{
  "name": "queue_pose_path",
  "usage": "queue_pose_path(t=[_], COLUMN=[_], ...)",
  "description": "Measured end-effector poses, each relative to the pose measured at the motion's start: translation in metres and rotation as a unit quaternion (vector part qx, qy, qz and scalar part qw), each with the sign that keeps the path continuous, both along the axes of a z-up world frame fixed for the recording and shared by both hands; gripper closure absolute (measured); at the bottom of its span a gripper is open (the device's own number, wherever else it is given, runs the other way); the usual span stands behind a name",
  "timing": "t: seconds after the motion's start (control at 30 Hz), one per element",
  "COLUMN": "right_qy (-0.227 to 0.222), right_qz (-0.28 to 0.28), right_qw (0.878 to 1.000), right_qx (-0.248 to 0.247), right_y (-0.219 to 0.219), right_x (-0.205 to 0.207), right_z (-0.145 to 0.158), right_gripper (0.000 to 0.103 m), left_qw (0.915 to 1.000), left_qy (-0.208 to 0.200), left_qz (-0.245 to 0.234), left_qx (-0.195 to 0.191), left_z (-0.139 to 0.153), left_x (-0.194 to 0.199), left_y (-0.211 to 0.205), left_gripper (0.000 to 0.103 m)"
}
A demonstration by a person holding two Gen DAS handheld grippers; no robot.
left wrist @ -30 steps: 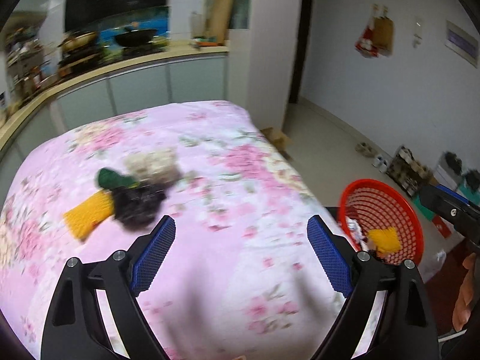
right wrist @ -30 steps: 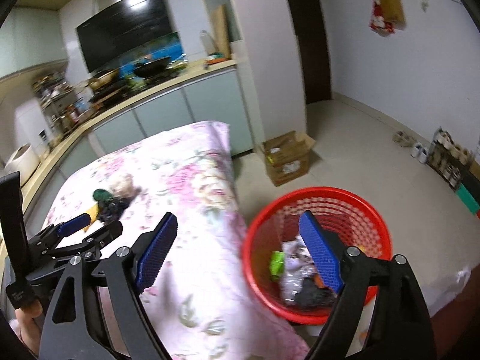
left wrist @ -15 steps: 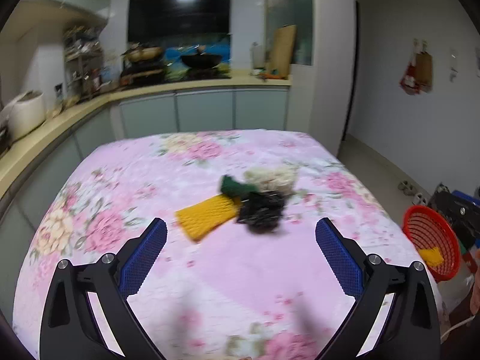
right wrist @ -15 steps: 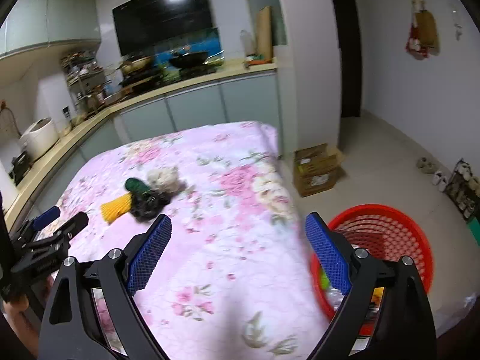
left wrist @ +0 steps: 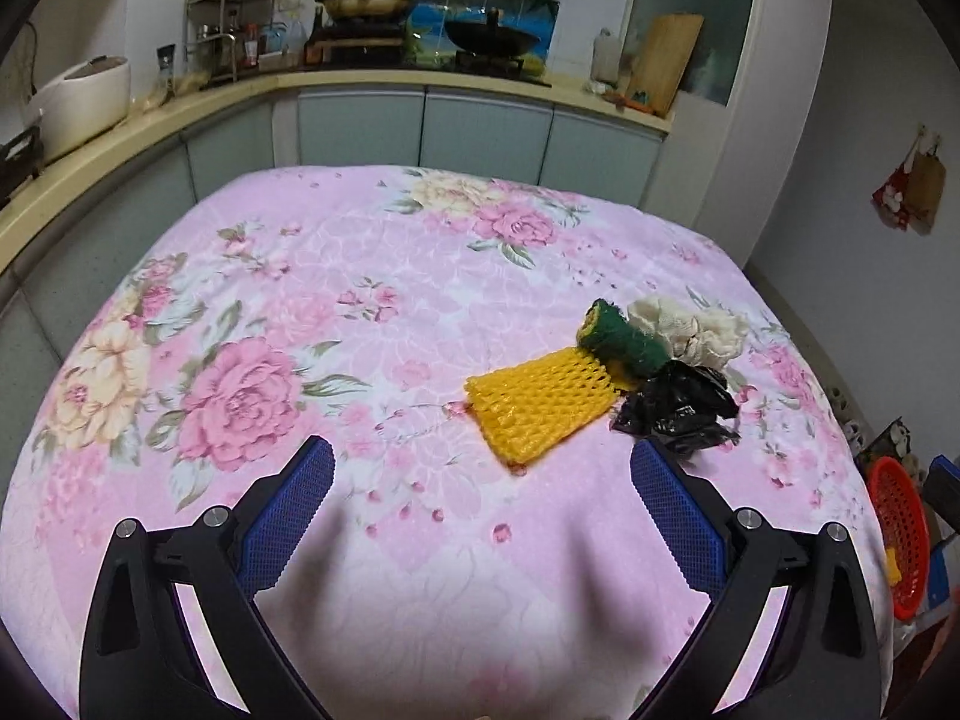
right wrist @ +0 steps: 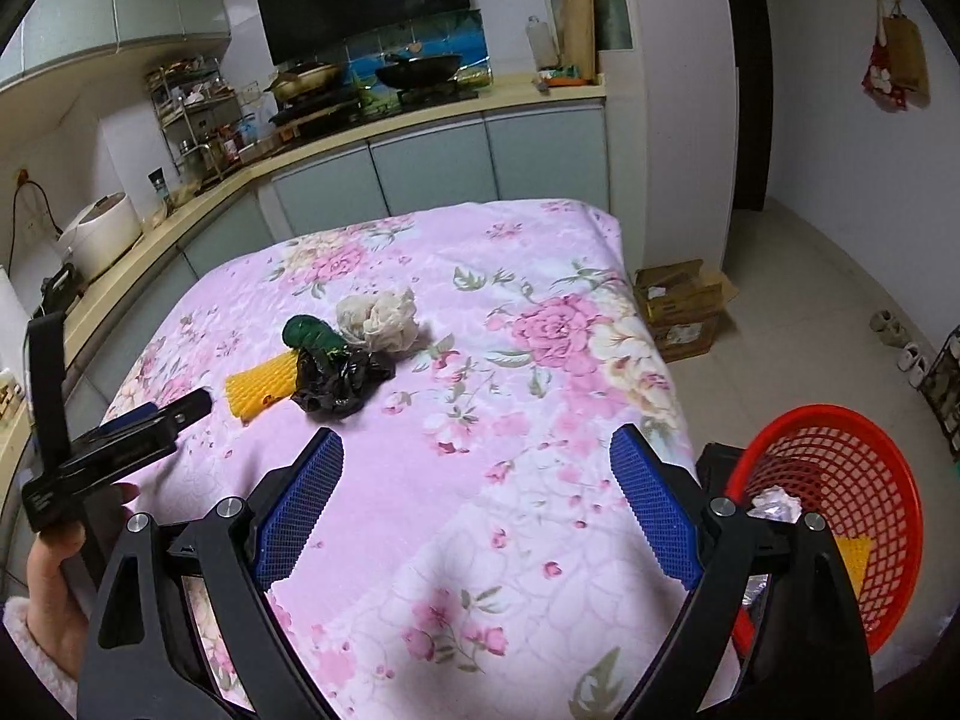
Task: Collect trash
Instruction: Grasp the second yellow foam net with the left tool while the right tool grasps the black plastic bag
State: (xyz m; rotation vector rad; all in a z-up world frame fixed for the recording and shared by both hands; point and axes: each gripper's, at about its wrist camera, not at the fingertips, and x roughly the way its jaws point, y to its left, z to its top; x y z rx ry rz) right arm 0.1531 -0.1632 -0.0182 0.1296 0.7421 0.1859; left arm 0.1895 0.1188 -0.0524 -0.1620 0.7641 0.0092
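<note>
A small pile of trash lies on the pink floral tablecloth: a yellow foam net, a green roll, a crumpled black bag and a whitish wad. My left gripper hangs open just short of the yellow net, with nothing between its fingers. My right gripper is open and empty too, further back from the pile: yellow net, black bag. The right wrist view shows the left gripper held by a hand at the left. A red basket stands to the table's right.
The red basket sits on the floor past the table's right edge and holds a yellow net and other scraps. A cardboard box stands beyond the far right corner. A kitchen counter wraps the far and left sides.
Both grippers have swung left from the basket side to face the table. The trash pile now lies closer in front of the left gripper. Both pairs of jaws stand a little wider.
</note>
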Motion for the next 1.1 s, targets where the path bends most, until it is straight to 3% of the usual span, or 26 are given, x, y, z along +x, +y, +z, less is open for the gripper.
queue_pose_path(t=[0.27, 0.37, 0.43, 0.47, 0.67, 0.73, 1.1], right_qy=[0.021, 0.028, 0.032, 0.034, 0.046, 0.049, 0.074], right_qz=[0.017, 0.024, 0.028, 0.030, 0.044, 0.050, 0.085], right_qw=[1.000, 0.999, 0.999, 0.999, 0.998, 0.998, 0.993], right_qx=[0.006, 0.008, 0.010, 0.010, 0.011, 0.011, 0.021], right_y=[0.015, 0.021, 0.025, 0.027, 0.042, 0.048, 0.091], right_x=[0.020, 0.028, 0.033, 0.036, 0.052, 0.057, 0.096], right_z=[-0.010, -0.014, -0.016, -0.018, -0.025, -0.027, -0.044], right_gripper=[0.015, 0.015, 0.015, 0.015, 0.015, 0.015, 0.015], left_qw=[0.9994, 0.9982, 0.9973, 0.9969, 0.9970, 0.9971, 0.9989], left_qy=[0.032, 0.053, 0.063, 0.066, 0.056, 0.053, 0.018], left_qz=[-0.005, -0.016, -0.028, -0.033, -0.048, -0.051, -0.043], left_qx=[-0.013, -0.024, -0.025, -0.026, -0.022, -0.019, -0.009], left_z=[-0.015, -0.024, -0.030, -0.032, -0.035, -0.034, -0.015], left_x=[0.041, 0.054, 0.060, 0.062, 0.062, 0.061, 0.038], left_y=[-0.004, -0.004, -0.006, -0.006, -0.007, -0.006, 0.003], left_gripper=[0.008, 0.022, 0.039, 0.043, 0.071, 0.086, 0.093])
